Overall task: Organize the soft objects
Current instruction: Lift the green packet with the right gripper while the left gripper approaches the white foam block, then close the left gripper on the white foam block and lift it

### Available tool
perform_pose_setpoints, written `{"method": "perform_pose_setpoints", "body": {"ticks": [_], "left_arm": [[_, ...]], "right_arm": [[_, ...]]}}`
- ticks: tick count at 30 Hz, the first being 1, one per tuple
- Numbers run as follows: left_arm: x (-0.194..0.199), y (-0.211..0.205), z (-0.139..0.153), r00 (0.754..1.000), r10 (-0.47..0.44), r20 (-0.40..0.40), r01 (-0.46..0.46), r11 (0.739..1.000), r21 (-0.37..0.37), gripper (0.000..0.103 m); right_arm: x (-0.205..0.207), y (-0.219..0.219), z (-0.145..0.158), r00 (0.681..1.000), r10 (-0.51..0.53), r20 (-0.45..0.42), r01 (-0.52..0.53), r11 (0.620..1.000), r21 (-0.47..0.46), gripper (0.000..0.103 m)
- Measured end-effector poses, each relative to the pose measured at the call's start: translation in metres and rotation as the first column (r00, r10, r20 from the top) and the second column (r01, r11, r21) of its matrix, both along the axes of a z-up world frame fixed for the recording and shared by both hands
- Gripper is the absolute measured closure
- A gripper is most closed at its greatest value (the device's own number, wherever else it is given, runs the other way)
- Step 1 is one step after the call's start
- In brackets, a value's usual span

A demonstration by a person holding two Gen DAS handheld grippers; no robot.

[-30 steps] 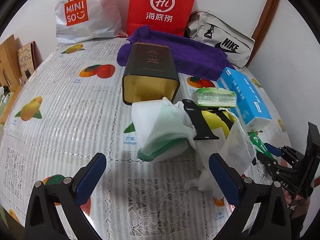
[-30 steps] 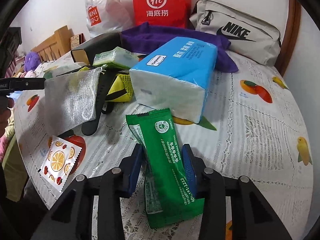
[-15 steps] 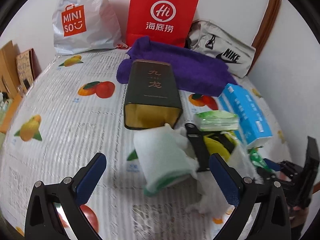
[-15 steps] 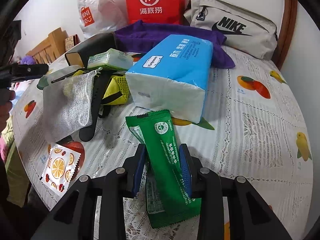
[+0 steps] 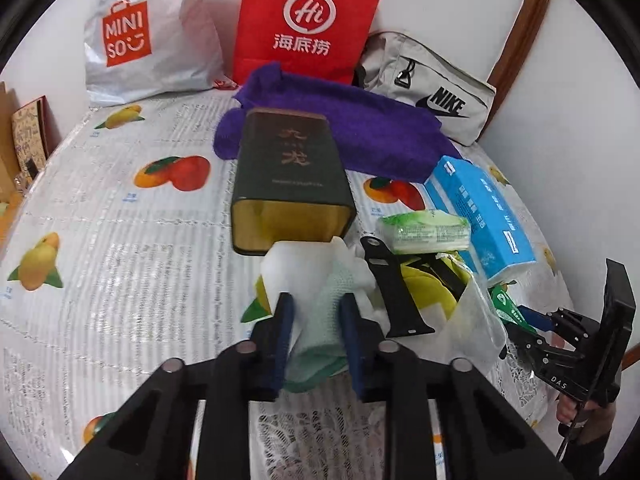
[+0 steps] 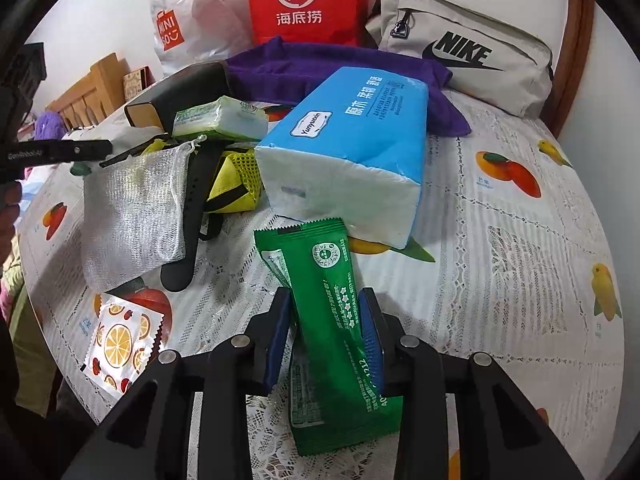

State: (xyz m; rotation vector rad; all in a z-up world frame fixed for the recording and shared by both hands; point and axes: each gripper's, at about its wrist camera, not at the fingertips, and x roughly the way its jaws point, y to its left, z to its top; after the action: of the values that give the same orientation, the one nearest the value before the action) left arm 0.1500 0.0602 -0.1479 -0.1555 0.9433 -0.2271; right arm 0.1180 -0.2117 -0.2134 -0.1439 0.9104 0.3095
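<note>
My left gripper (image 5: 316, 312) is shut on a white and pale green folded cloth (image 5: 320, 300), just in front of the open mouth of a dark tin box (image 5: 290, 180) lying on its side. My right gripper (image 6: 325, 320) is shut on a green wipes packet (image 6: 334, 308) lying on the tablecloth; it shows at the right in the left wrist view (image 5: 538, 320). Near it lie a blue tissue pack (image 6: 352, 148), a small green tissue pack (image 6: 220, 120), a white mesh pouch (image 6: 136, 216), a yellow mesh bag (image 6: 236, 184) and a black strap (image 6: 192, 216).
A purple towel (image 5: 360, 128), a red paper bag (image 5: 306, 24), a white Miniso bag (image 5: 136, 40) and a grey Nike pouch (image 5: 436, 88) line the back wall. An orange-print sachet (image 6: 120, 344) lies at the table's left edge. A wooden headboard (image 6: 92, 84) stands beyond.
My left gripper has moved forward and closed on the white and green cloth. My right gripper stays shut on the green packet and has barely moved.
</note>
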Motion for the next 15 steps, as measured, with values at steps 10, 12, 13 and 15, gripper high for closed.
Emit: {"method": "perform_pose_setpoints", "body": {"ticks": [10,12,13,15], "left_arm": [[-0.027,0.019,0.009,0.999,0.036,0.006,-0.036,0.999,0.023,0.084],[-0.030,0.025,0.005,0.999,0.049,-0.006,-0.049,0.998,0.031,0.083],[-0.031,0.030,0.003,0.998,0.066,-0.013,-0.066,0.997,0.029,0.080],[-0.032,0.038,0.001,0.994,0.106,-0.030,-0.105,0.994,0.024,0.064]], "right_arm": [[-0.013,-0.003,0.007,1.000,-0.016,0.000,0.016,1.000,0.003,0.073],[-0.015,-0.007,0.007,1.000,-0.029,-0.004,0.029,1.000,0.000,0.073],[-0.016,-0.010,0.006,0.999,-0.034,-0.005,0.034,0.999,0.002,0.073],[-0.019,-0.012,0.005,0.999,-0.042,-0.012,0.042,0.999,0.010,0.072]]}}
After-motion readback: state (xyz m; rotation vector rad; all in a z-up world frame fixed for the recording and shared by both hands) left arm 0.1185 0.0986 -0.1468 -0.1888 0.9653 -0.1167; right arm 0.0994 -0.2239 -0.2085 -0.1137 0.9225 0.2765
